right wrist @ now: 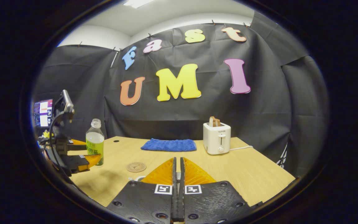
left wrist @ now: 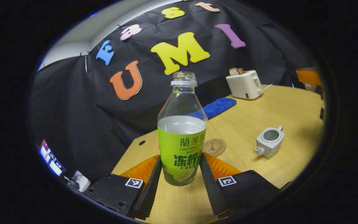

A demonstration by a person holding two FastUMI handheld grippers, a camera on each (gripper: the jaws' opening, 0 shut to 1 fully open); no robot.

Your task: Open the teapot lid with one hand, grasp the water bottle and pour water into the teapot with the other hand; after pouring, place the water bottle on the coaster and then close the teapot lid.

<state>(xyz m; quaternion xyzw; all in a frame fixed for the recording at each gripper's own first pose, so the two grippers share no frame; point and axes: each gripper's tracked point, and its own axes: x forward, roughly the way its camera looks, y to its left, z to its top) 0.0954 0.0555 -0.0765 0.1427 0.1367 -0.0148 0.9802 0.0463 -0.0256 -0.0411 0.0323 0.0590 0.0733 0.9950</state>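
Water bottle (left wrist: 182, 137) stands frame-centre, clamped in the left gripper (left wrist: 181, 174), teapot (left wrist: 269, 141) lidless lower right, right gripper (right wrist: 177, 174) jaws pressed together.

A clear water bottle (left wrist: 182, 130) is showing a bright green label with dark green lettering and a lemon picture. A pale grey-white teapot (left wrist: 269, 141) is sitting on a light wood-grain table (left wrist: 291, 105). A tan round coaster (left wrist: 214, 147) is bearing a dark tower drawing. A blue towel (right wrist: 169, 145) and cream toaster (right wrist: 217, 138) are lying behind.
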